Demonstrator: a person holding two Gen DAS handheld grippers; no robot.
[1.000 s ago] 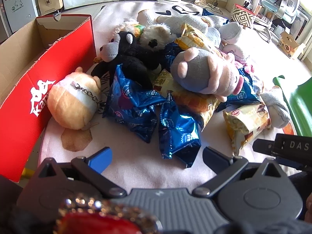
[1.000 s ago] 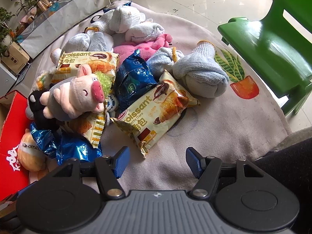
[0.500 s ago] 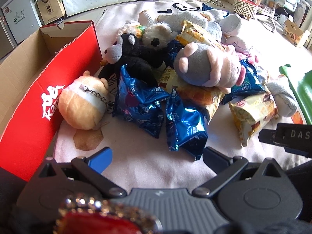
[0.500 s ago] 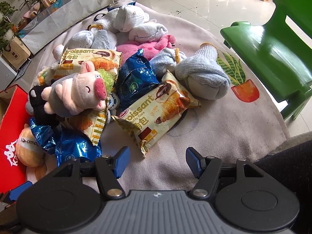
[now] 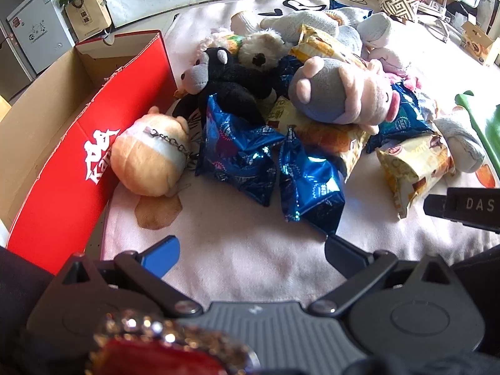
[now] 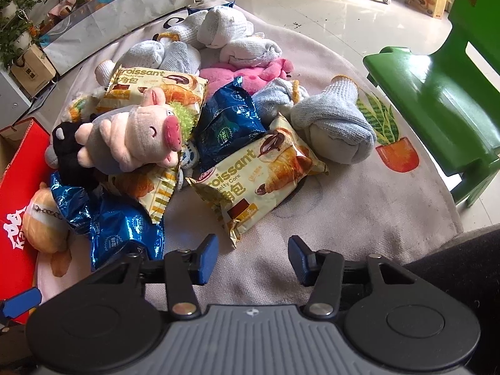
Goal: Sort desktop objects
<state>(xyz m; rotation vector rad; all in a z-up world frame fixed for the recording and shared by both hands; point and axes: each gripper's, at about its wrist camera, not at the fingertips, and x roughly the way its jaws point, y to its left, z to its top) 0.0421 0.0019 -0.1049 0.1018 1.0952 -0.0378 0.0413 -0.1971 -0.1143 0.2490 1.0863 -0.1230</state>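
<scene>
Right wrist view: right tool [image 6: 251,257] hovers low, fingers apart, facing the croissant packet [image 6: 257,176]; left tool [image 5: 250,251] likewise spread before a blue packet [image 5: 307,184].

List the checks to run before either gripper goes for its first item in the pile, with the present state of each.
1. Left gripper open, holding nothing: ok.
2. Right gripper open, holding nothing: ok.
3. Blue snack bag lies nearest the left gripper, top uncovered: ok.
4. Croissant pack lies ahead of the right gripper, unobstructed: ok.
5. Red box open beside the pile: ok.
6. Which item belongs in which place: cannot tell.
</scene>
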